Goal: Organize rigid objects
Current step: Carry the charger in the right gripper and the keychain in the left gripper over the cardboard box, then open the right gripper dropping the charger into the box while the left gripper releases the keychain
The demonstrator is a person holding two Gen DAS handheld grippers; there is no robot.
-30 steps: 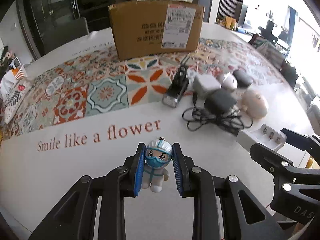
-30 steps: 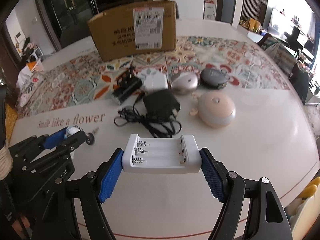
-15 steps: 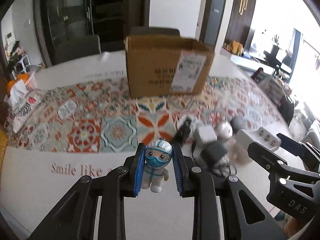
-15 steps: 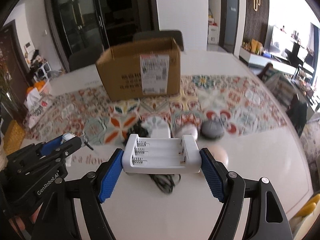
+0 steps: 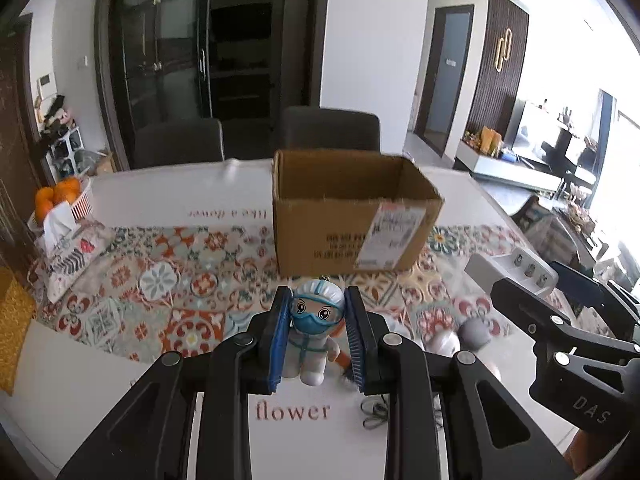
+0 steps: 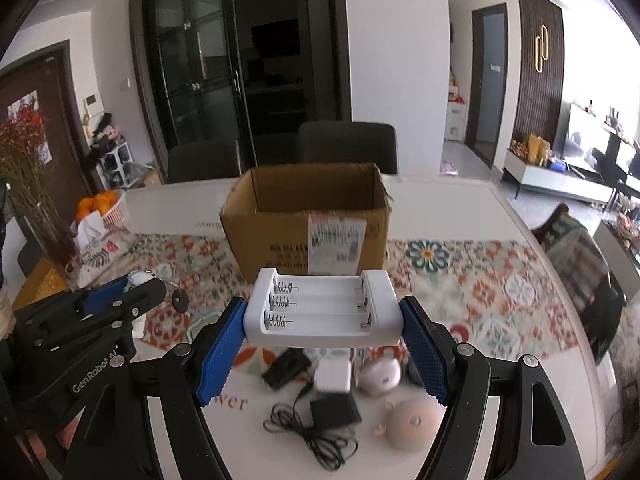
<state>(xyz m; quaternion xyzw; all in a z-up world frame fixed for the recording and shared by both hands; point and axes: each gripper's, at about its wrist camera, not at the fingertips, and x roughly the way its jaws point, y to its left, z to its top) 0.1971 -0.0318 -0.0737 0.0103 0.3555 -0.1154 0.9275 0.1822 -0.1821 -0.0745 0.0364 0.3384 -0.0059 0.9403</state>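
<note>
My left gripper (image 5: pixel 318 336) is shut on a small medic figurine (image 5: pixel 316 332) in white suit and blue mask, held above the table. My right gripper (image 6: pixel 322 316) is shut on a white battery charger (image 6: pixel 322 308) with three empty slots, also held in the air. An open cardboard box (image 5: pixel 352 216) stands ahead on the patterned runner; it also shows in the right wrist view (image 6: pixel 308 216). The right gripper and charger (image 5: pixel 512 270) show at right in the left wrist view. The left gripper (image 6: pixel 120 292) shows at left in the right wrist view.
Below on the white table lie a black adapter with cable (image 6: pixel 334 416), a white plug cube (image 6: pixel 332 376), a black flashlight (image 6: pixel 286 368), a round silver device (image 6: pixel 380 376) and a beige round device (image 6: pixel 410 426). A basket of oranges (image 5: pixel 60 196) and tissues sit far left. Two chairs (image 5: pixel 328 128) stand behind the table.
Both grippers have risen and tilted up with their objects, moving toward the box. The box's open top now shows and the loose items lie lower in view.
</note>
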